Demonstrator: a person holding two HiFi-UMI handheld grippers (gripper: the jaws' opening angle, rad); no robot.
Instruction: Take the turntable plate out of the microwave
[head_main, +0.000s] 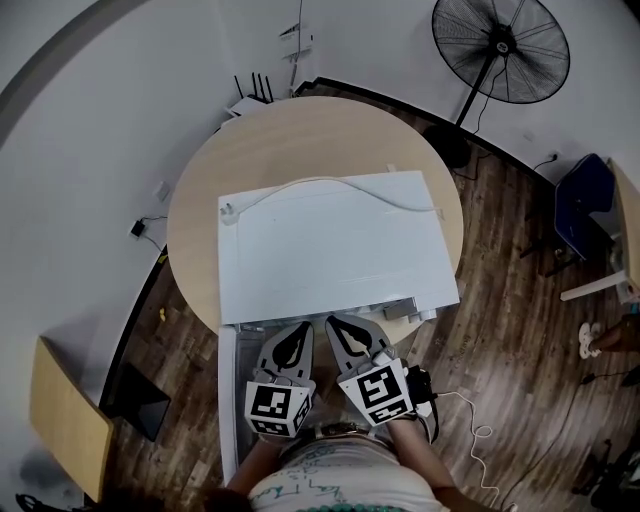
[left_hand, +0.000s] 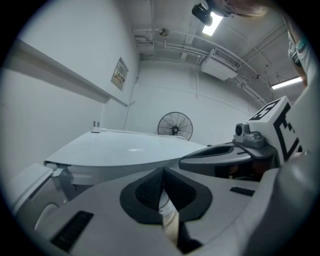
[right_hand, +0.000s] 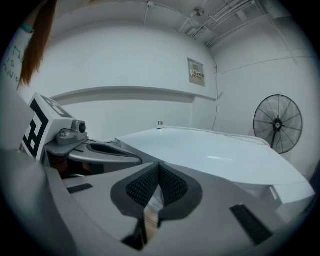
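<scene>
The white microwave (head_main: 330, 250) stands on a round wooden table (head_main: 300, 130), seen from above. Its door (head_main: 227, 400) hangs swung out at the front left. The turntable plate is hidden from every view. My left gripper (head_main: 300, 328) and right gripper (head_main: 335, 322) sit side by side at the microwave's front edge, both shut with nothing between the pads. In the left gripper view the shut left gripper (left_hand: 162, 170) points past the microwave's top (left_hand: 130, 147), with the right gripper (left_hand: 220, 152) beside it. The right gripper view shows the shut right gripper (right_hand: 159, 165) below the top (right_hand: 215, 150).
A white cable (head_main: 330, 185) lies across the microwave's top. A standing fan (head_main: 500, 48) is at the back right, a blue chair (head_main: 580, 205) at the right, a wooden cabinet (head_main: 65, 415) at the lower left. A cord and plug block (head_main: 425, 400) lie by my right side.
</scene>
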